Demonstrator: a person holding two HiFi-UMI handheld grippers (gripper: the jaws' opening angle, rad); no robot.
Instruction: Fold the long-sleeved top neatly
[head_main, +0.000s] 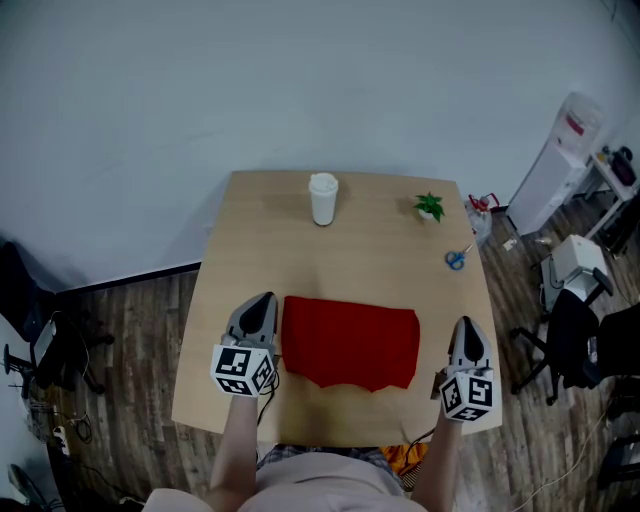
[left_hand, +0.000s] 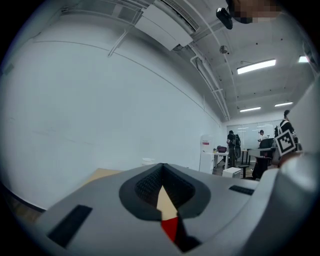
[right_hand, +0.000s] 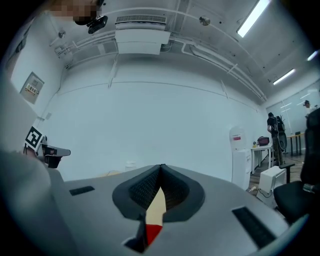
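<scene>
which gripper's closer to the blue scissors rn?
Right. The right gripper sits just below the scissors in the head view, near the right edge of the table; the left gripper is beyond the red top, at its left side.

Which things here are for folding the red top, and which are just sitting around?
For the job: red top, left gripper, right gripper (both shut, holding nothing).
Just lying about: white cup, little plant, blue scissors.
</scene>
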